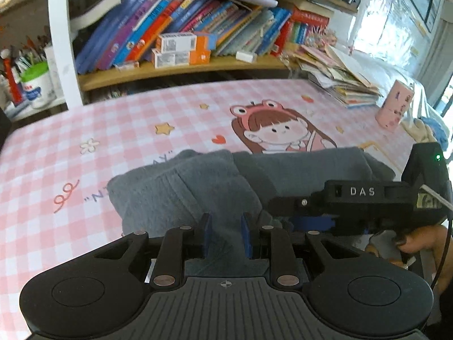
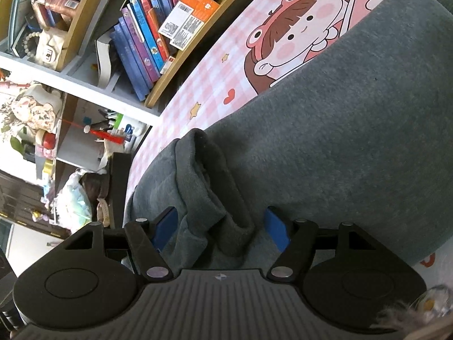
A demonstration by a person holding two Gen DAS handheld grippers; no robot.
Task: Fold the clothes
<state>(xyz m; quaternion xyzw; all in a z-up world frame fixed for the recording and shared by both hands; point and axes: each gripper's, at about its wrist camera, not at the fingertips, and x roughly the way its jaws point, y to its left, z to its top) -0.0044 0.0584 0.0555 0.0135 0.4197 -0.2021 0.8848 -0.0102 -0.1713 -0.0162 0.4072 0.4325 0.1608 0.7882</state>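
A grey fleece garment [image 1: 198, 187] lies folded on the pink checked table cover [image 1: 85, 130]; in the right wrist view the garment [image 2: 339, 141] fills the right half. My left gripper [image 1: 226, 236] has its blue pads close together with a fold of grey cloth pinched between them. My right gripper [image 2: 220, 231] is open, its blue pads standing either side of a thick rolled cuff or hem [image 2: 209, 198] without squeezing it. The right gripper's black body [image 1: 362, 198] shows at the right of the left wrist view, close beside the left one.
A shelf of leaning books [image 1: 181, 28] with orange and white boxes [image 1: 181, 49] runs behind the table. A pile of papers [image 1: 337, 76] and a pink cup [image 1: 393, 104] stand at the far right. A pen pot [image 1: 36, 85] stands at the left.
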